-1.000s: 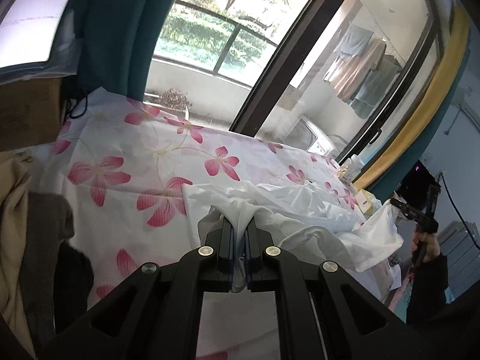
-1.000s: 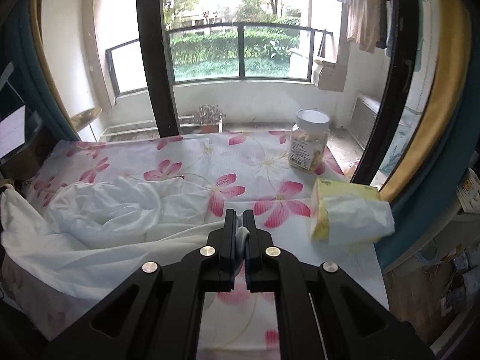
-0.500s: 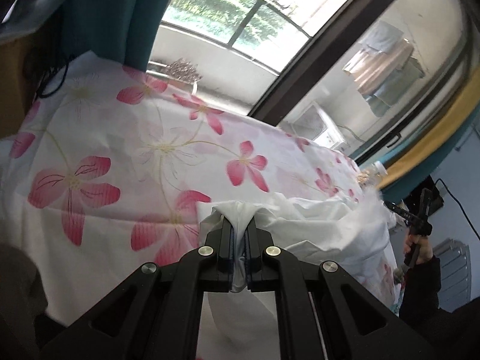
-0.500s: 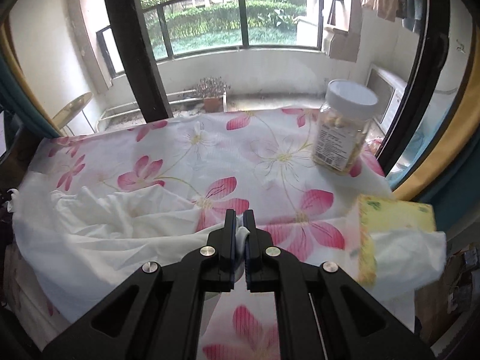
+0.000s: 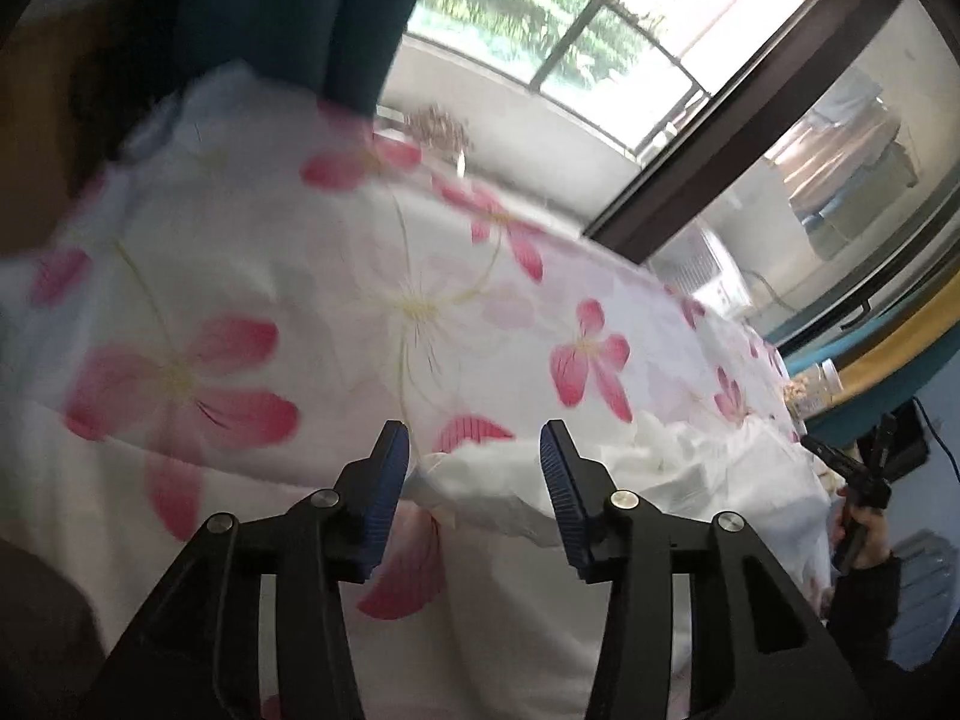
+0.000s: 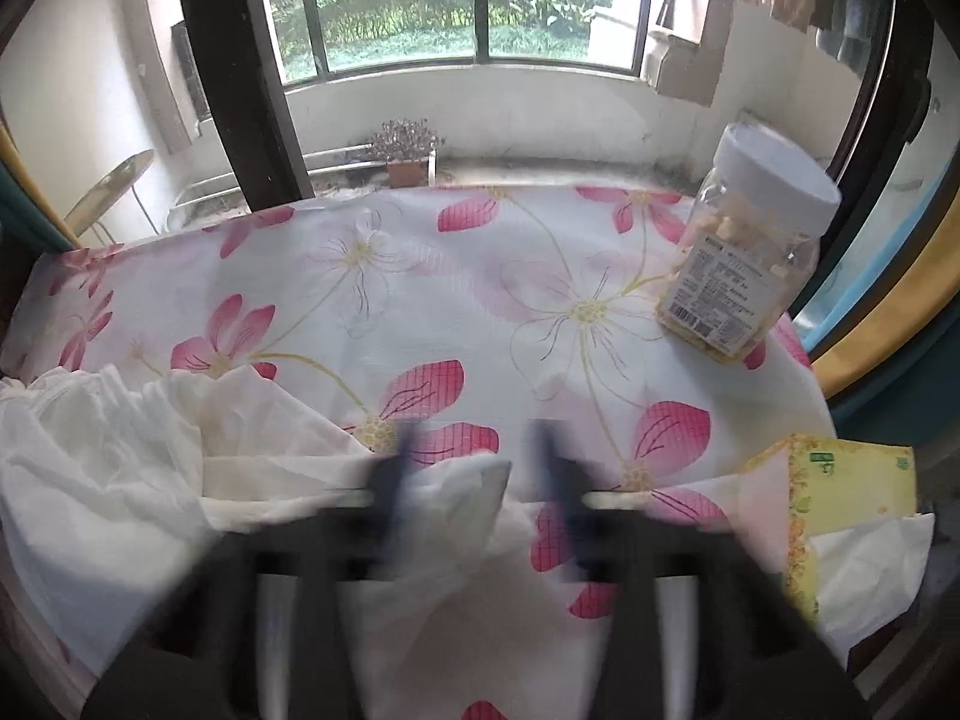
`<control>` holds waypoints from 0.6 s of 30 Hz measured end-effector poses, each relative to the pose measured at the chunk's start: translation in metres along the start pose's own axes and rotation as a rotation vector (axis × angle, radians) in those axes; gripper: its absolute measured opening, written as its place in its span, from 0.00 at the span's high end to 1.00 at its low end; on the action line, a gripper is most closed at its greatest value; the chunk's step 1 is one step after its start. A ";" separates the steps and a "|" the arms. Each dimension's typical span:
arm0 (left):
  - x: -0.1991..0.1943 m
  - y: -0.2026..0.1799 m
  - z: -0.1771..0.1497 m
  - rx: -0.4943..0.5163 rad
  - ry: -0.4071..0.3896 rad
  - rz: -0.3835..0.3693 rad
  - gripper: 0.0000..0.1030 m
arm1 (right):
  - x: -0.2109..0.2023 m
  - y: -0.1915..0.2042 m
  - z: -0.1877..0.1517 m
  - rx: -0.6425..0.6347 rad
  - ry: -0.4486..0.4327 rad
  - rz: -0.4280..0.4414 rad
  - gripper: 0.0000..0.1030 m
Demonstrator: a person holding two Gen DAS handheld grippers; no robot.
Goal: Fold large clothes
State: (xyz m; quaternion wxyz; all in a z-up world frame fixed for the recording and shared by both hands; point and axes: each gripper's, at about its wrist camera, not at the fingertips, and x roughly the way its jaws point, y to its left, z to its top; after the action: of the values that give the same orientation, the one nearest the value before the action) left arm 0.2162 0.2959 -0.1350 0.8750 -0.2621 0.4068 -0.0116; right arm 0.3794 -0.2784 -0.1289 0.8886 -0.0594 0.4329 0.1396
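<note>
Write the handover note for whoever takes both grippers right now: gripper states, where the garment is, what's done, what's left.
Left gripper: jaws opening, a corner of the white garment lies loose between the fingers, not pinched.
Right gripper: jaws opening, blurred; another garment corner lies between them, unclamped.
The garment sits crumpled on the flowered cloth, near its front edge. The jar and tissue pack stand to its right.
Done: garment put down.
Left: smoothing and all folds.
</note>
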 end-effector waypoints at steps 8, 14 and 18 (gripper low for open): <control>-0.061 -0.053 -0.007 0.161 -0.119 0.006 0.46 | -0.066 0.008 -0.006 -0.004 -0.154 -0.039 0.10; -0.045 -0.107 -0.058 0.293 0.002 -0.075 0.45 | -0.099 0.072 -0.043 -0.199 -0.200 -0.042 0.10; -0.026 -0.139 -0.098 0.410 0.075 -0.102 0.45 | -0.100 0.112 -0.073 -0.320 -0.182 -0.029 0.10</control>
State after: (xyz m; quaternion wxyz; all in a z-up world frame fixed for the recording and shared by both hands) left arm 0.1555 0.1384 -0.1039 0.8926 -0.0984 0.4144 -0.1479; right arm 0.2325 -0.2076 -0.0938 0.9051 -0.1936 0.3223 0.1986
